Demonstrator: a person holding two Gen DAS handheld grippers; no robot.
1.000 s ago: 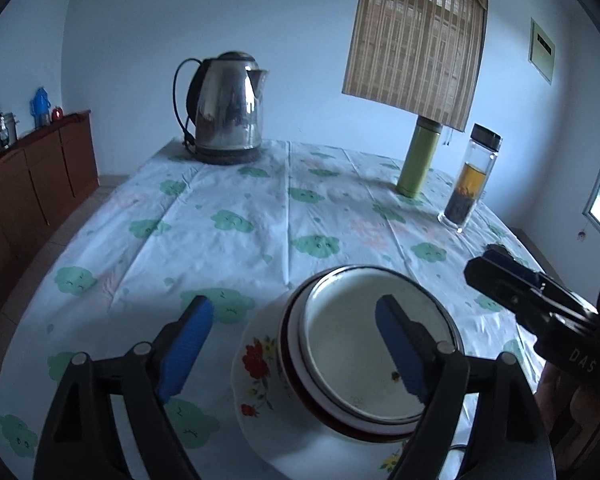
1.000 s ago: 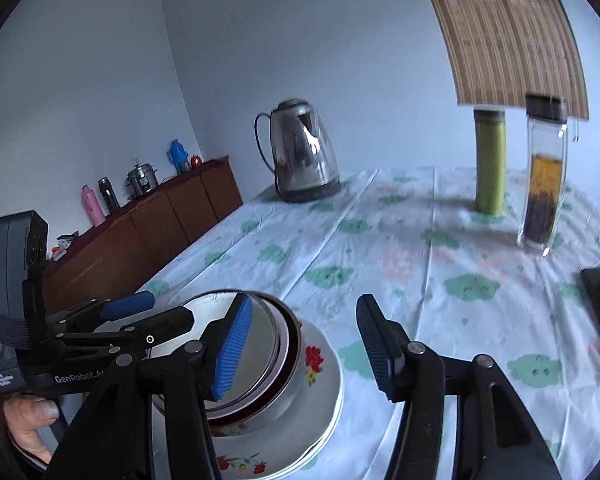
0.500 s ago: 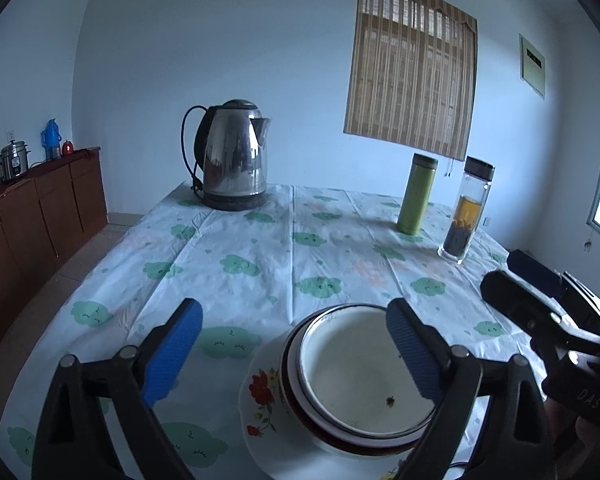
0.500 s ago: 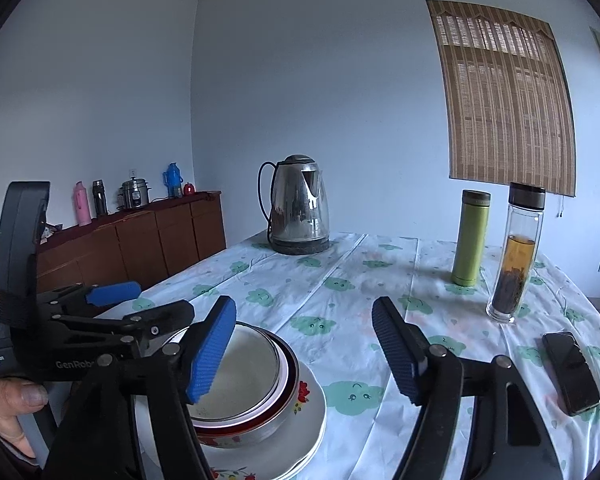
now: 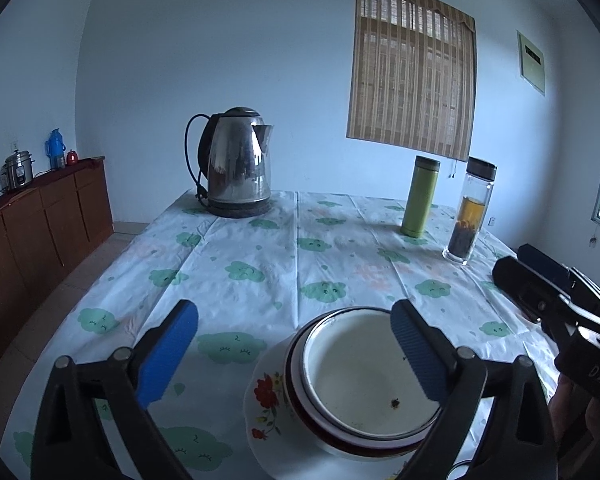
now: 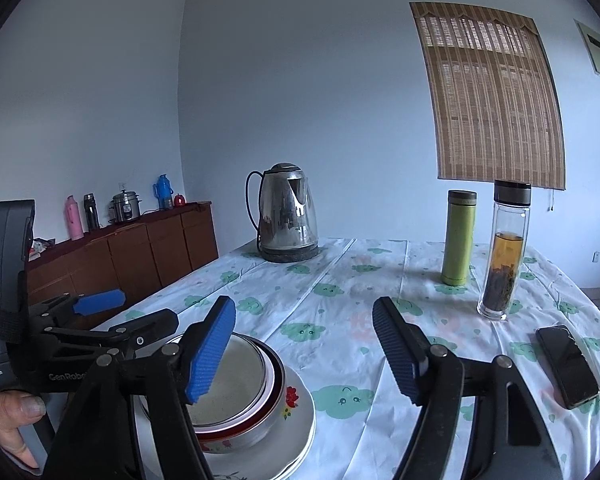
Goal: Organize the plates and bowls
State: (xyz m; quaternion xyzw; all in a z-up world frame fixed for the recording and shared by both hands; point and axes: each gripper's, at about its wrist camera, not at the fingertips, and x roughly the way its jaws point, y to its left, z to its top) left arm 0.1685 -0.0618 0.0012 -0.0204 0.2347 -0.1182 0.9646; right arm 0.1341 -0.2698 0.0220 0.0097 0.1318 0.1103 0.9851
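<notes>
With both tongs hanging above the near edge of the desk [image 5: 260, 248], you hold nothing. Left tongs [image 5: 296, 350]: blue pads wide apart, empty. Right tongs [image 6: 304, 350]: likewise spread, empty.

Directly below and between the two sits the stack: white bowl [image 5: 364, 372] nested in a red-rimmed bowl [image 5: 290, 384], both on a flowered plate [image 5: 264, 396]. From the left tongs the stack lies low and right of centre, its right pad hanging over the white bowl's rim. From the right tongs it lies low and left, behind the left pad. The left looks nearer, by my judgement. The bowls are round, so no long axis matters; approach from above the rim.

Farther out: phone [image 6: 566, 364] to the right, glass tea bottle [image 6: 504, 252], green flask [image 6: 458, 238], kettle [image 5: 236, 164] at the far end.
</notes>
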